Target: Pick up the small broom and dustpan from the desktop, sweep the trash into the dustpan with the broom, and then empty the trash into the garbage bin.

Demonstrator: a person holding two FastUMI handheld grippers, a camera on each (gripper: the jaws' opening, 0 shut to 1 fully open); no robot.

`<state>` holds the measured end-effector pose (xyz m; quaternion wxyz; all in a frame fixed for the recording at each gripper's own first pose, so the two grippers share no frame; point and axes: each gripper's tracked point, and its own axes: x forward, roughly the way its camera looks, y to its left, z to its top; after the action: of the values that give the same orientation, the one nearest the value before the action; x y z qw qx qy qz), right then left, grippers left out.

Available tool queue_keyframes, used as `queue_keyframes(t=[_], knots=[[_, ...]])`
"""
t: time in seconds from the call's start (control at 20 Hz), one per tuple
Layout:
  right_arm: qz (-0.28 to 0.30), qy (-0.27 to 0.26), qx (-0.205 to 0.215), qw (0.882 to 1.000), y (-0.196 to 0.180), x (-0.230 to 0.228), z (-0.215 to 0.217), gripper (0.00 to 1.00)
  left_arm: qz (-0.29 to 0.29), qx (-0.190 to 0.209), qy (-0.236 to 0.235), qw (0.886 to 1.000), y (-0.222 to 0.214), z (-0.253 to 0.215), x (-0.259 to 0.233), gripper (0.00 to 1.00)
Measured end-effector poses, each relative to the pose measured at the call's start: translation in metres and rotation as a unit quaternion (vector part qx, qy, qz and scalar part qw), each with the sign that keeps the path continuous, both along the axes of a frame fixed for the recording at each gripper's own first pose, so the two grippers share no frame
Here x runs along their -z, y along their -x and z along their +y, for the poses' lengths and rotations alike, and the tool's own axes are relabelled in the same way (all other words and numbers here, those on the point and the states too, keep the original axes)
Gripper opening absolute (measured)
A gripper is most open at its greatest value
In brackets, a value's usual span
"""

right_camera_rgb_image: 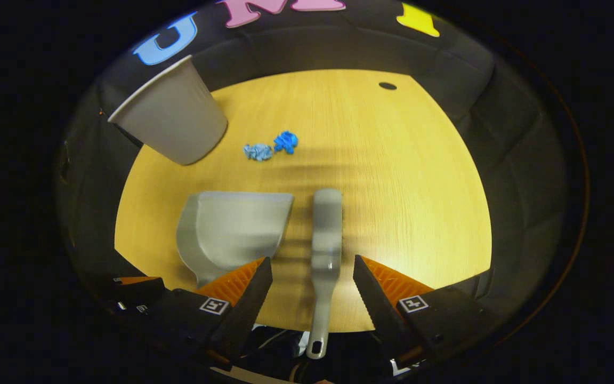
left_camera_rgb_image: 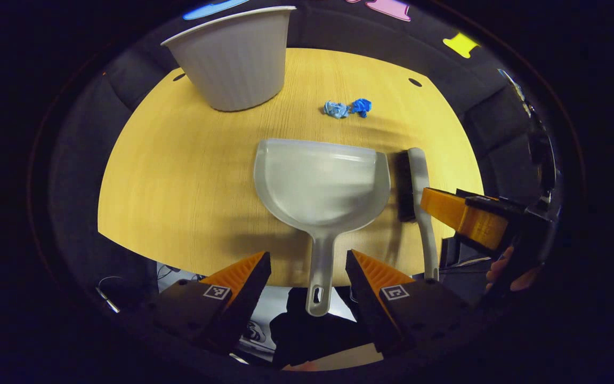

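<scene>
The dustpan (left_camera_rgb_image: 322, 184) lies in the middle of the left gripper view, mouth to the top, handle running down between the spread fingers of the left gripper (left_camera_rgb_image: 308, 277), not touched. The broom (right_camera_rgb_image: 326, 234) lies just beside it, parallel, handle down between the open right gripper (right_camera_rgb_image: 312, 282). Its bristles are hard to see there. Two blue paper balls (left_camera_rgb_image: 347, 108) lie near the white bin (left_camera_rgb_image: 237, 58), upper left on the yellow wooden table (left_camera_rgb_image: 179, 176).

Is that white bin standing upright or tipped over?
Upright. The garbage bin stands on its narrower base on the table, open rim on top. What is inside cannot be told.
</scene>
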<state>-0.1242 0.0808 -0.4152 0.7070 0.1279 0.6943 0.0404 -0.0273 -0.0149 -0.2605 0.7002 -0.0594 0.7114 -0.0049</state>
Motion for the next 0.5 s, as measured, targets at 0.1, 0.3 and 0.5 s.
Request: queue_keyframes(t=[0.1, 0.3, 0.5], knots=[[0.038, -0.003, -0.006, 0.999, 0.01, 0.013, 0.002, 0.99, 0.017, -0.002, 0.002, 1.0, -0.001, 0.001, -0.004, 0.85], [0.096, 0.004, -0.037, 0.995, 0.034, 0.041, 0.005, 0.99, 0.041, -0.001, -0.004, 0.999, -0.013, -0.003, -0.008, 0.87], [0.131, 0.01, -0.048, 0.99, 0.043, 0.058, 0.009, 1.0, 0.078, 0.005, -0.006, 0.997, -0.011, -0.003, 0.004, 0.85]])
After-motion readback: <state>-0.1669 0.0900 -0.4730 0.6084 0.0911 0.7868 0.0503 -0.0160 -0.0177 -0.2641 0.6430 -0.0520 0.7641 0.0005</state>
